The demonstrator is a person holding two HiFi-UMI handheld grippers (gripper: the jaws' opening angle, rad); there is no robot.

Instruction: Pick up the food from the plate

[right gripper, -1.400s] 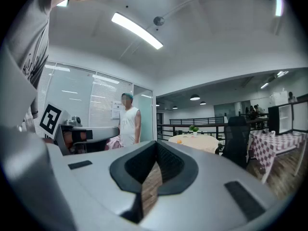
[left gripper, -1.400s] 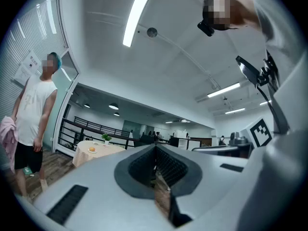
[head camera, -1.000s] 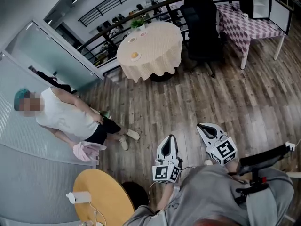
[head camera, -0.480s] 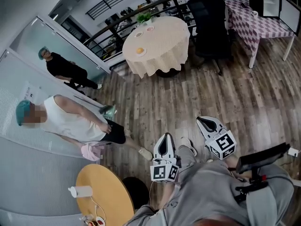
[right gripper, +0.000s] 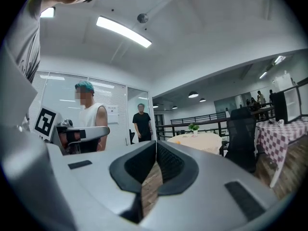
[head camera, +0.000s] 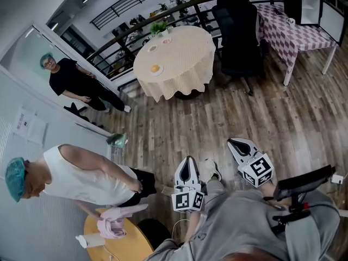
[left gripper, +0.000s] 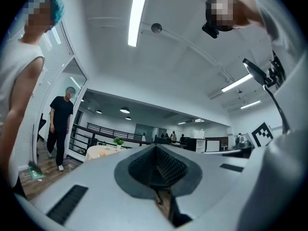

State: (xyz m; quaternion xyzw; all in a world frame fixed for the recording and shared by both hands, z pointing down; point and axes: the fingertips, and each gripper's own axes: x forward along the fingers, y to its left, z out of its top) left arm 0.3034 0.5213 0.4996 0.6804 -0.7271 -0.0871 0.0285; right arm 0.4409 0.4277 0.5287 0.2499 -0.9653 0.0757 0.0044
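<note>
Head view first: the food, an orange blob on a plate, sits on the round table way across the wood floor, well apart from both tools. The left gripper and right gripper are held low in front of the wearer, both pinched closed with nothing in them. My read is this is just the walk-up and no pickup has started. Biggest risk here: the person in the white top stands close on the left and a person in black is off to that side too, so a bump on the way over is possible.

Left gripper view: jaws together, empty, pointing level toward the table. There's a small orange dot on it that's probably the food, but it's too tiny to be sure. If the jaws aren't opened before arriving, they'd likely shove the food off the plate instead of taking it.

Right gripper view: same deal, the jaws meet at the tips with nothing between them. The black chair sits just beside the table on the right, so coming in from that side could clip it. The cloth hangs long too, easy to snag and drag the plates
</note>
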